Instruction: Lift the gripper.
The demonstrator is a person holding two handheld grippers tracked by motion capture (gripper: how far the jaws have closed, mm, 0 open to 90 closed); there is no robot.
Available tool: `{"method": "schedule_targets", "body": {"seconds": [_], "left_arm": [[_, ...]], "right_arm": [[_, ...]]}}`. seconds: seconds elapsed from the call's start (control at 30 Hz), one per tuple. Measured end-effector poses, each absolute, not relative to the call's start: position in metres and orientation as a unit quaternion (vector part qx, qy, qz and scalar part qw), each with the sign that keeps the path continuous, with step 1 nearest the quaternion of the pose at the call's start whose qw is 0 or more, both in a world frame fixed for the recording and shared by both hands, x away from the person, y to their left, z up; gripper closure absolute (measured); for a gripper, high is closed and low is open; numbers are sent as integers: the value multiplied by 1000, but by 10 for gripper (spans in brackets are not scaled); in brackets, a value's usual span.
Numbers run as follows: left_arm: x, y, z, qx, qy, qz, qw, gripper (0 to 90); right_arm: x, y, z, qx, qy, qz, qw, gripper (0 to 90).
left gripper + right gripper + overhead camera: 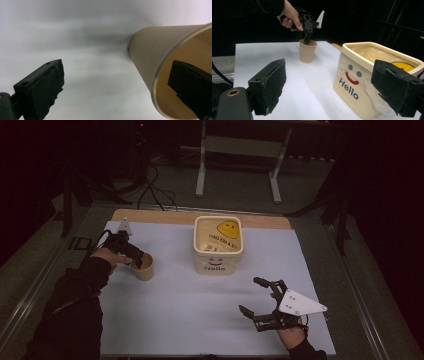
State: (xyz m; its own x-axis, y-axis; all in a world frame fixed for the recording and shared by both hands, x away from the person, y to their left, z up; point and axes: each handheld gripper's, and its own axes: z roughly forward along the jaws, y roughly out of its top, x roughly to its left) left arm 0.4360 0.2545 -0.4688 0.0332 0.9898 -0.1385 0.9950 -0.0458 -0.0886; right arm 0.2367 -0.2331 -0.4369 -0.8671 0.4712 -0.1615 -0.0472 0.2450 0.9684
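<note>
Paper cup (145,267): upright on table (175,320), left side. Left gripper (134,256): jaws apart, one inside cup, one outside, straddling rim (no squeeze evident). Right gripper (256,296): jaws wide, empty, near "Hello" bin (218,245).

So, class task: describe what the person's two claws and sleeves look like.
Both the left claw and the right claw are black, each with two blocky padded jaws. A pale grey three-cornered plate with small dark dots tops each. A dark cable trails from the left one. Both sleeves are black.

Dark room — grey floor (235,185), cables (155,190)
</note>
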Motion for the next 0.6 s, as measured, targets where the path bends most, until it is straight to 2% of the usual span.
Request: {"method": "schedule_targets", "body": {"seconds": [0.6], "left_arm": [[437,252,-469,716,693,-83,19,19]], "right_arm": [[237,-230,-437,135,766,591,216,127]]}}
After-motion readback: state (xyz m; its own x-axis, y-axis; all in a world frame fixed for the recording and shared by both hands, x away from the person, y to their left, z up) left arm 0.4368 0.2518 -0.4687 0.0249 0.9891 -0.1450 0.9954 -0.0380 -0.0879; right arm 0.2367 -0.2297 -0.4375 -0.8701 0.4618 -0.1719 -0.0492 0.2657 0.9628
